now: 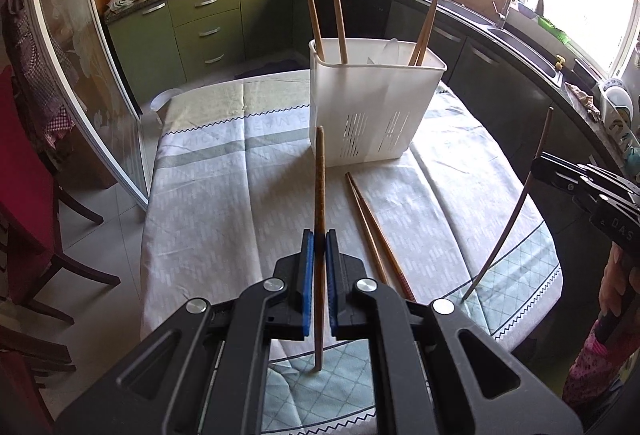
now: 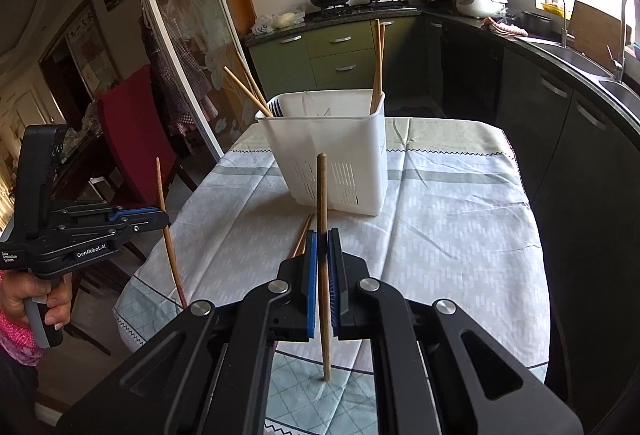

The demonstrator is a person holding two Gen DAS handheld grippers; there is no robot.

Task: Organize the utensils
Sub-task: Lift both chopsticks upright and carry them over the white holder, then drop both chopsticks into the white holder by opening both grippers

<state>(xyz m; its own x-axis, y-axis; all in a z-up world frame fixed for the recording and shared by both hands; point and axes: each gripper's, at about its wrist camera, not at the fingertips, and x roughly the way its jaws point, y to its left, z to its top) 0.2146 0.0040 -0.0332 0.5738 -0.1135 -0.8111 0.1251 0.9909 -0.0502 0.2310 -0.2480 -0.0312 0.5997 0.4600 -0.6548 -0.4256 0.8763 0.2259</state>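
We have both tongs up over the tabletop [image 1: 224, 195] now, each one clamped on a single chopstick. Our left tongs [image 1: 319, 235] are closed tight on a dark wooden chopstick [image 1: 319, 179], which stands nearly upright between the blue pads [image 1: 307, 275], its upper end rising ahead of the tips and its lower end hanging below them above the patterned cloth. Over in the right wrist view, our right tongs [image 2: 322, 235] are closed the same way on another chopstick [image 2: 322, 195], also close to vertical, its tip hanging just over the cloth under the tongs.

Straight ahead of both tongs sits the white utensil basket [image 1: 368, 115], slotted near its base, standing on the tabletop. Several chopsticks already lean inside it: two at its left side, a pair at its right as the left tongs see it. Just ahead and to the right of the left tongs, a pair of chopsticks [image 1: 372, 231] lies flat on the cloth, between the tongs and the basket, close together and pointing toward the basket.

From the right wrist view we catch the left tongs off to the left, a hand [image 2: 28, 295] wrapped round the handle. Beyond the basket are a green-fronted kitchen counter and a sink.
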